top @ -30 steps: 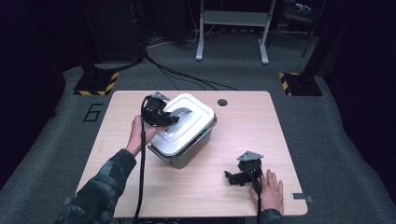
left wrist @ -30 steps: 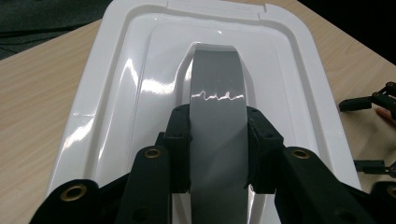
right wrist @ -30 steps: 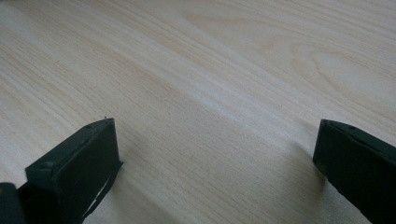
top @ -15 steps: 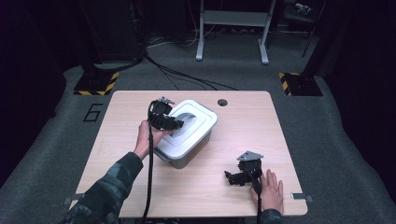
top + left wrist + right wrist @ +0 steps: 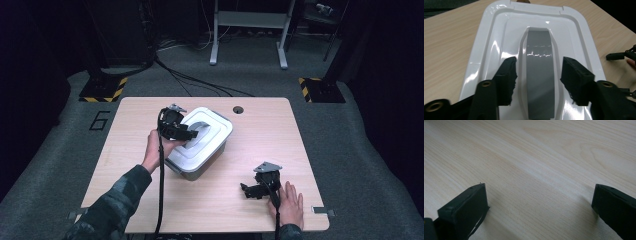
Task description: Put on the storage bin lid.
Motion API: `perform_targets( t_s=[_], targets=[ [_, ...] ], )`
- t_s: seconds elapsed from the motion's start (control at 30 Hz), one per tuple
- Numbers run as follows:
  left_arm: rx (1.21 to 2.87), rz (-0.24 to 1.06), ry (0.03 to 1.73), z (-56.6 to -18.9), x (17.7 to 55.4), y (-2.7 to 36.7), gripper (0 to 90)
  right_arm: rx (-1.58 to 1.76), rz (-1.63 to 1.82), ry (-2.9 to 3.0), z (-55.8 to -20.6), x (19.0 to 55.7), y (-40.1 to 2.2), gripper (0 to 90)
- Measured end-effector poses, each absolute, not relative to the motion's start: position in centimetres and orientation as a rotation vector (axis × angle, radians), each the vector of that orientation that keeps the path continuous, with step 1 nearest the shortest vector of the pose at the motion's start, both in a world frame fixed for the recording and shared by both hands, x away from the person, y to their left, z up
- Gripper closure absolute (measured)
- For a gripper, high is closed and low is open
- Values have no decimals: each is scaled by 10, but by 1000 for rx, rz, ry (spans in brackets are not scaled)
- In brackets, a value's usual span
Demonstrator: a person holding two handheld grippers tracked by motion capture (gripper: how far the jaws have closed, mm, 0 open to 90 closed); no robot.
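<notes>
Left gripper (image 5: 537,77) over the white box (image 5: 200,145) at tabletop (image 5: 300,130) centre; fingers (image 5: 507,75) just opened, astride the grey handle (image 5: 540,75), not pressing; handle runs near-to-far along them; right gripper (image 5: 260,187) spread, resting well apart, near right.

high: above, looking down on table (image 5: 280,130) | gripper views: close, low | shared: tabletop

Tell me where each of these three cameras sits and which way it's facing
High view: above the person's side, facing forward and down on the table; both forearms show.
Left gripper view: rides the left gripper, its open jaws astride the grey handle of the white lid.
Right gripper view: rides the right gripper, facing bare tabletop.
Shared: high and left views both show the lid.
</notes>
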State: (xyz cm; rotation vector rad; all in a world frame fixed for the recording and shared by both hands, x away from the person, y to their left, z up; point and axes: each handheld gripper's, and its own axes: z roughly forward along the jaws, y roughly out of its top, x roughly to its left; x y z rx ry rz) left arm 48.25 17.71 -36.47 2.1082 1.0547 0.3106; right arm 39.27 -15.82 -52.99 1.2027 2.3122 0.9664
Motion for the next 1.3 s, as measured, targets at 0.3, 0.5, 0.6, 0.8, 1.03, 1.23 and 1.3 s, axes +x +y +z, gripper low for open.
perform_targets(
  t_s=[0.3, 0.5, 0.6, 0.8, 1.03, 1.23, 1.3],
  targets=[
    [2057, 349, 1052, -347, 468, 206, 175, 1203, 966, 2312, -530, 393, -158, 0],
    [2055, 409, 1075, -345, 454, 241, 131, 1203, 966, 2312, -530, 393, -158, 0],
    [2028, 438, 1111, -347, 447, 259, 127, 1202, 966, 2312, -530, 393, -158, 0],
    [1964, 474, 1184, -357, 434, 292, 119, 1202, 966, 2312, -530, 393, -158, 0],
    [1906, 477, 1271, -383, 423, 325, 104, 1202, 966, 2312, -530, 393, -158, 0],
    [1888, 479, 1327, -409, 418, 342, 93, 1203, 966, 2312, -530, 393, -158, 0],
    [1897, 471, 1353, -422, 416, 350, 85, 1203, 967, 2312, -530, 393, -158, 0]
  ],
)
